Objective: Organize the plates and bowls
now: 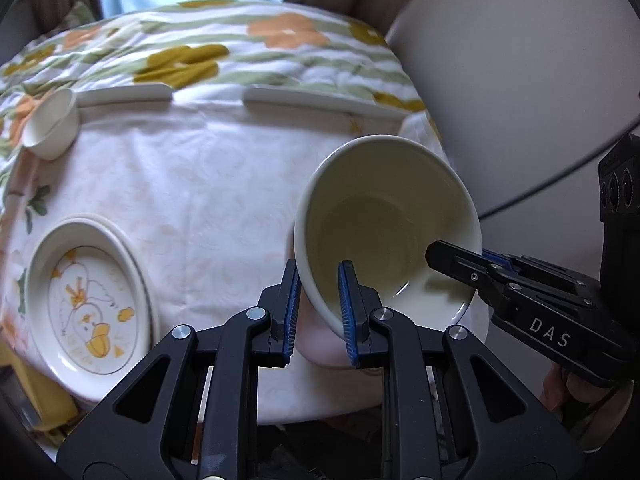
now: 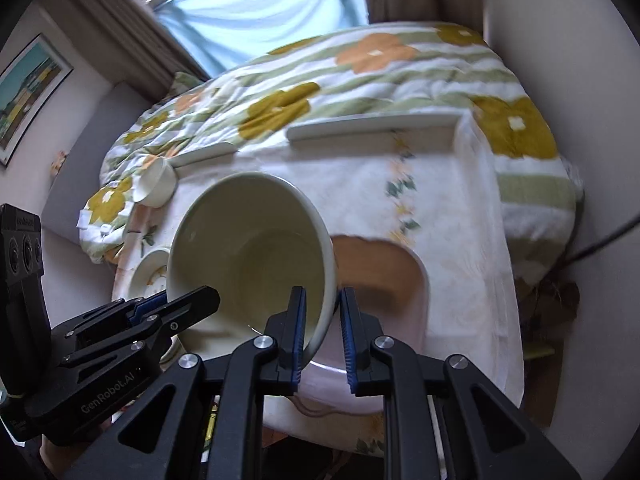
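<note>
A large cream bowl (image 1: 384, 224) is held tilted above the table, its mouth toward me; it also shows in the right wrist view (image 2: 248, 248). My left gripper (image 1: 319, 304) is shut on its left rim. My right gripper (image 2: 322, 332) is shut on its right rim and shows at the right of the left wrist view (image 1: 460, 268). A pink plate (image 2: 384, 280) lies under the bowl. A cartoon-printed plate (image 1: 86, 300) sits at the table's left on another plate. A small white bowl (image 1: 50, 126) lies on its side at the far left.
The table has a white cloth (image 1: 200, 184) and white rails (image 1: 320, 102) at its far edge. A flowered quilt (image 2: 340, 80) lies behind it. A wall (image 1: 520, 60) stands at the right. A yellow cloth (image 1: 44, 400) hangs at the near left.
</note>
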Demonstrator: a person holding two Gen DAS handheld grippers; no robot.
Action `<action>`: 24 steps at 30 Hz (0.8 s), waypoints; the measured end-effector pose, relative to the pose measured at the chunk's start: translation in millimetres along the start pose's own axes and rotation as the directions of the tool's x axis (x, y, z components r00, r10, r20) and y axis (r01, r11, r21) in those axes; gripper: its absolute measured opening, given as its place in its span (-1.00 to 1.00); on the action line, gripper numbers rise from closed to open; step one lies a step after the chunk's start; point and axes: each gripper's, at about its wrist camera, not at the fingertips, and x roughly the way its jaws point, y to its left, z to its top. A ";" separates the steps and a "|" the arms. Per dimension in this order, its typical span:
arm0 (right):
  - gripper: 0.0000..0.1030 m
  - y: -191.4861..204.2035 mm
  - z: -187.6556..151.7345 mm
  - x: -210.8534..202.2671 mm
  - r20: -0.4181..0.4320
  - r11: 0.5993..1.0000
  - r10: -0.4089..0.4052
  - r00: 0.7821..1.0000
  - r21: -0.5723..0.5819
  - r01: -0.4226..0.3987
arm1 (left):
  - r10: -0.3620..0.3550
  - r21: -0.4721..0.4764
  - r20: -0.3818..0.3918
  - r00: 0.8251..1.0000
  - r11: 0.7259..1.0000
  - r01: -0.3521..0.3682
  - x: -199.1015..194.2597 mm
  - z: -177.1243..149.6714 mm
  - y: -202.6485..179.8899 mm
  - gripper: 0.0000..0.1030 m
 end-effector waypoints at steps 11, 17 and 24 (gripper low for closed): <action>-0.70 -32.5 -28.0 37.0 -0.083 0.986 -0.038 0.996 0.157 0.051 | 0.036 0.145 -0.176 0.984 0.989 -0.010 67.6 -9.4 -10.4 -0.68; -0.70 -42.1 -34.5 45.5 -0.091 0.981 -0.046 0.995 0.184 0.063 | 0.060 0.192 -0.196 0.979 0.981 -0.021 81.5 -7.3 -13.7 -0.68; -0.70 -36.7 -32.7 46.5 -0.086 0.981 -0.091 0.992 0.166 0.104 | 0.083 0.226 -0.210 0.974 0.973 -0.035 87.4 -5.0 -17.8 -0.68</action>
